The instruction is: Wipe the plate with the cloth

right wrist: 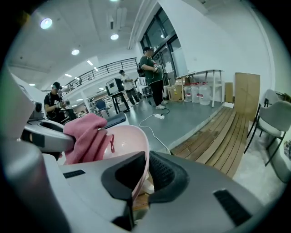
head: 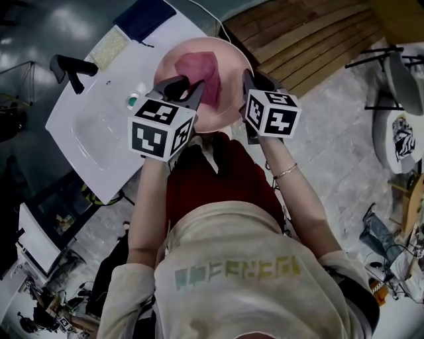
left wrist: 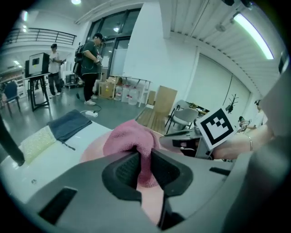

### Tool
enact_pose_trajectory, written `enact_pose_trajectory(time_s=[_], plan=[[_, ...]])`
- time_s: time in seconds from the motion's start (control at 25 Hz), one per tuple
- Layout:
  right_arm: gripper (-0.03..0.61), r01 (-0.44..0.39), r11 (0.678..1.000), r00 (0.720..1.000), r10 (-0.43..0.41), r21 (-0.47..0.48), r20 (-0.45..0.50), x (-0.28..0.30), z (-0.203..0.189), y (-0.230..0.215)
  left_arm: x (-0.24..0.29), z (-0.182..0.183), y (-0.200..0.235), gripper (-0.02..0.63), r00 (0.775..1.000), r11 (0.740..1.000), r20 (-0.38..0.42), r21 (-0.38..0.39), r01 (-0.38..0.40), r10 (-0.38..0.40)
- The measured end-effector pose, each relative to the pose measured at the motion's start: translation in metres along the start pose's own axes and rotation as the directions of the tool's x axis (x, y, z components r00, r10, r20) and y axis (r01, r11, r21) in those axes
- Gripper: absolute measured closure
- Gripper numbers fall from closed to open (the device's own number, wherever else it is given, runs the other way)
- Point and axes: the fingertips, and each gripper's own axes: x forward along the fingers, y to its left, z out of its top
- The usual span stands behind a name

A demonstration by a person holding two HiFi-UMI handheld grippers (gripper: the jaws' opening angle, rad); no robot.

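Observation:
A pink plate (head: 228,66) is held up in front of me, above the near end of the white table (head: 99,126). My right gripper (head: 246,85) is shut on the plate's right rim (right wrist: 142,159). My left gripper (head: 189,89) is shut on a pink cloth (head: 199,69), which lies pressed against the plate's inner face. In the left gripper view the cloth (left wrist: 132,143) bulges out above the two jaws with the plate (left wrist: 93,152) behind it. In the right gripper view the cloth (right wrist: 86,136) covers the plate's left part.
On the table lie a dark blue cloth (head: 146,16), a pale yellow sponge (head: 109,46), a small green-rimmed object (head: 132,100) and a black handle-like tool (head: 71,67). Wooden planks (head: 311,36) lie right of it. A chair (head: 397,73) stands at the far right. People stand in the background hall.

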Motion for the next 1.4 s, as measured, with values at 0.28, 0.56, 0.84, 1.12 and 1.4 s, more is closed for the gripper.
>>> enact_pose_trajectory(time_s=[0.28, 0.56, 0.84, 1.12, 1.4], plan=[[0.526, -0.009, 1.000, 1.000, 0.009, -0.008, 0.003, -0.001, 0.001, 0.001, 0.031, -0.019, -0.056, 0.548, 0.993, 0.993, -0.085, 0.074, 0.092, -0.086], [0.526, 0.009, 1.000, 1.000, -0.009, -0.025, 0.005, 0.000, -0.001, -0.001, 0.030, -0.046, -0.055, 0.548, 0.988, 0.992, -0.141, 0.099, 0.083, -0.069], [0.526, 0.030, 0.999, 1.000, -0.030, -0.026, 0.004, -0.003, -0.003, -0.001, 0.015, -0.056, -0.041, 0.548, 0.986, 0.992, -0.162, 0.108, 0.063, -0.045], [0.526, 0.043, 0.999, 0.999, -0.043, -0.029, 0.003, -0.001, -0.005, 0.002, -0.004, -0.071, -0.016, 0.548, 0.983, 0.995, -0.186, 0.099, 0.026, -0.007], [0.526, 0.052, 0.998, 0.999, -0.052, -0.039, 0.007, -0.001, -0.007, 0.002, -0.020, -0.079, 0.011, 0.548, 0.984, 0.997, -0.178, 0.073, -0.020, 0.033]])
